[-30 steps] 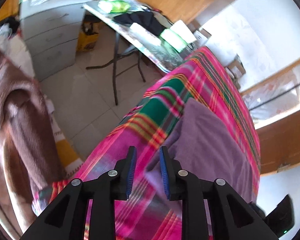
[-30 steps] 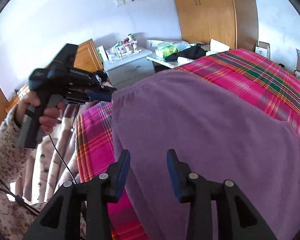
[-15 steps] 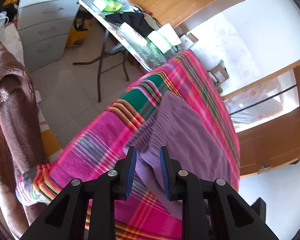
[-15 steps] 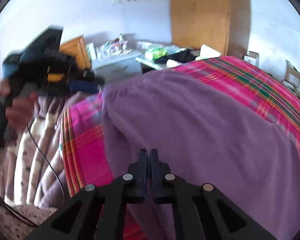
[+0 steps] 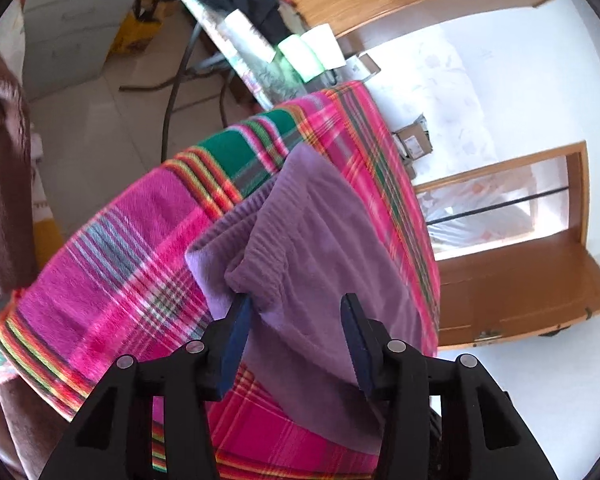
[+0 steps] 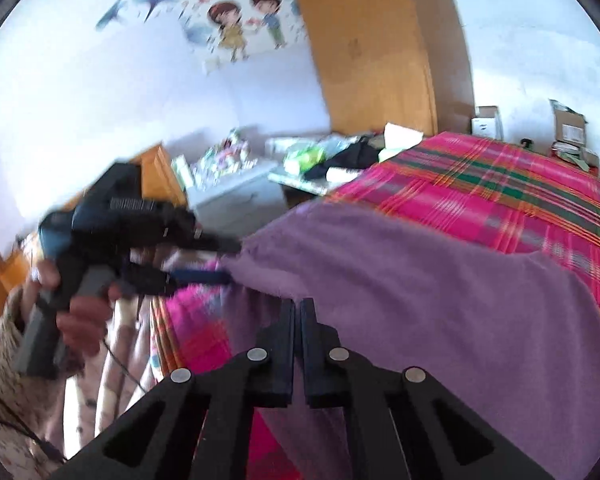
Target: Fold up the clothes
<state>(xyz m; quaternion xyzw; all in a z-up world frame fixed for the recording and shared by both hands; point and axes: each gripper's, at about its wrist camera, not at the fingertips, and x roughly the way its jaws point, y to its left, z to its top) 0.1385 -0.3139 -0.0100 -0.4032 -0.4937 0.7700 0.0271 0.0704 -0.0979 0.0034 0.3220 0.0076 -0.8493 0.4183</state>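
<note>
Jaws on my left gripper have just been opening, purple garment corner between them; right gripper jaws pinch its near edge on the plaid bed.

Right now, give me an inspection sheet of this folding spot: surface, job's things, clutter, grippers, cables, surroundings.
Surface: bed under a pink plaid blanket, edge hanging toward the floor.
Job's things: purple garment spread on the blanket, its ribbed hem corner bunched between the left gripper's fingers.
Clutter: folding table past the bed with dark cloth and green packets; cardboard boxes by the wall.
Grippers: left gripper open, jaws just widened around the hem corner; right gripper shut at the near edge of the garment, whether it pinches cloth cannot be told.
Cables: thin dark cable below the hand.
Surroundings: wooden wardrobe, grey drawers, tiled floor.
</note>
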